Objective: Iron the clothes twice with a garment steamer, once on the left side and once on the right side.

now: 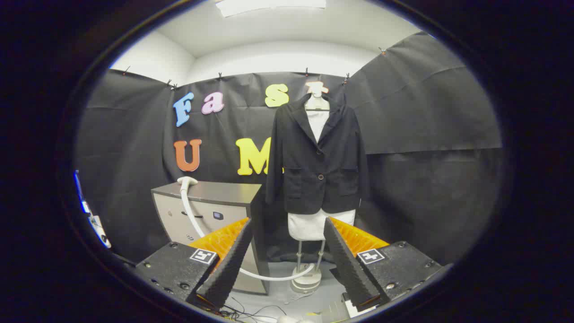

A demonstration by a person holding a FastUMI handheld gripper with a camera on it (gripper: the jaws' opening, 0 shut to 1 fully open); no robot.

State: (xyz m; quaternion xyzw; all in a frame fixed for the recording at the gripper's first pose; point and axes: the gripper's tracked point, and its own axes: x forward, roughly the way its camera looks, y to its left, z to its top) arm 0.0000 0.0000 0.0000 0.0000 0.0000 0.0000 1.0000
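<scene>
Ahead, one black jacket (319, 157) on one mannequin (311, 226), one steamer (188, 181) on one cabinet (210, 202); gripper (287, 235) fingers apart, empty.

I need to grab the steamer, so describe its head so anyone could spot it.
Find the grey cabinet left of the black jacket, beyond the open gripper. The steamer head rests on its top, the pale knob ending the white hose that curves down to the floor.

A black jacket (319, 157) hangs buttoned on a white mannequin, far centre. The white steamer head (187, 181) rests on the cabinet to its left, hose (251, 272) trailing down.
</scene>
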